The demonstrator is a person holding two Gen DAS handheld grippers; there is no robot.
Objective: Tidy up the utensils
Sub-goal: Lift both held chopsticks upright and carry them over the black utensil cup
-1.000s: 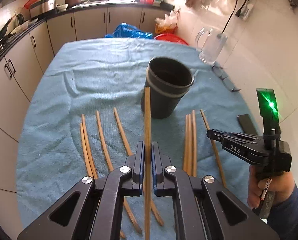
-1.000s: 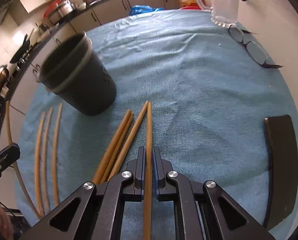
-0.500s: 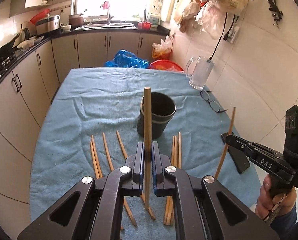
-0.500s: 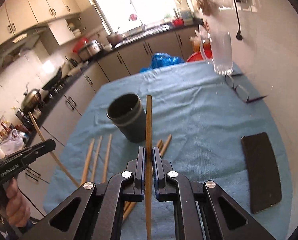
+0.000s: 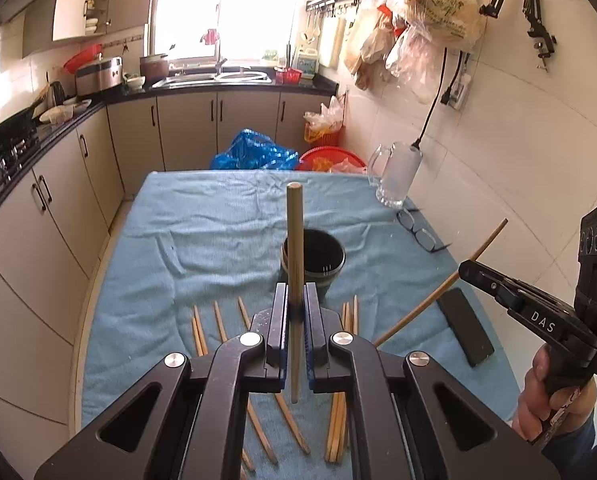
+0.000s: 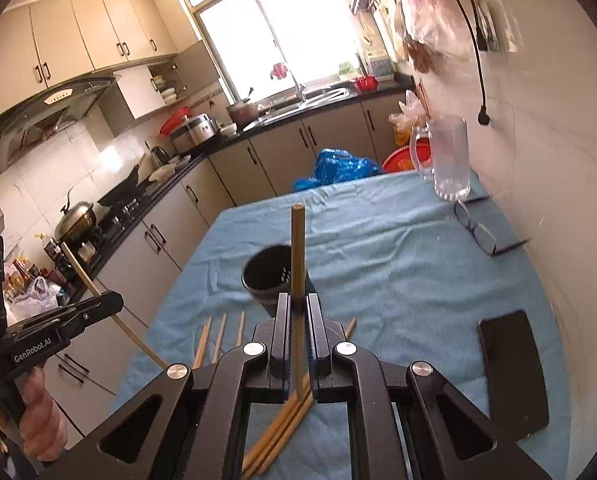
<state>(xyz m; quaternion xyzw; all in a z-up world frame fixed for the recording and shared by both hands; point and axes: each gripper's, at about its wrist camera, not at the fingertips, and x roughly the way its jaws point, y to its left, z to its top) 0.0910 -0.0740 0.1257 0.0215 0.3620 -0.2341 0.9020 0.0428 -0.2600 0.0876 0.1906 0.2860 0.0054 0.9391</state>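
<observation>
My left gripper (image 5: pixel 296 300) is shut on a wooden chopstick (image 5: pixel 295 240) that stands up above the table. My right gripper (image 6: pixel 297 306) is likewise shut on a second chopstick (image 6: pixel 297 256). Both are raised over the blue cloth, short of the dark utensil cup (image 5: pixel 313 258) (image 6: pixel 270 276), which stands upright and looks empty. In the left wrist view the right gripper (image 5: pixel 498 284) shows at the right with its chopstick (image 5: pixel 446 284) slanting. In the right wrist view the left gripper (image 6: pixel 98 308) shows at the left. Several loose chopsticks (image 5: pixel 218 324) (image 6: pixel 218 334) lie on the cloth in front of the cup.
A black phone (image 5: pixel 464 326) (image 6: pixel 512 372) lies at the right of the table. Glasses (image 5: pixel 418 228) (image 6: pixel 478 232) and a glass mug (image 5: pixel 396 178) (image 6: pixel 446 160) are at the far right, close to the tiled wall. Kitchen cabinets (image 5: pixel 50 216) run along the left.
Both grippers rose well above the table with their chopsticks and tilted up, so more of the kitchen shows. The cup and loose chopsticks now look smaller and farther below.
</observation>
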